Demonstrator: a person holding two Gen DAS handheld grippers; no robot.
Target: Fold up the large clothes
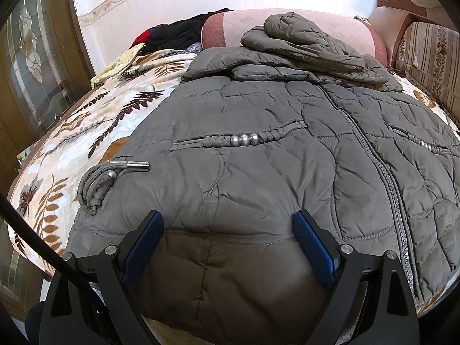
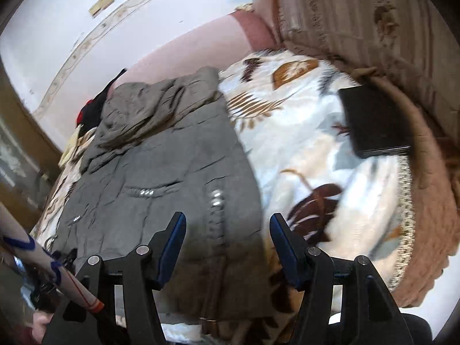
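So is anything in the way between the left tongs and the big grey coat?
No, nothing visible. The left tongs hang open right over the grey coat, whose quilted hem shows between their blue pads.

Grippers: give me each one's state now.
Left gripper: open, over the grey quilted jacket, holding nothing.
Right gripper: open, empty.

One grey quilted padded jacket point(image 1: 258, 149) ahead of the left gripper. Three silver metal beads point(image 1: 244, 139) on its near braided pocket trim. One flat black rectangular case point(image 2: 373, 120) beyond the right gripper, to its right. One leaf-print cream blanket point(image 1: 86, 132).
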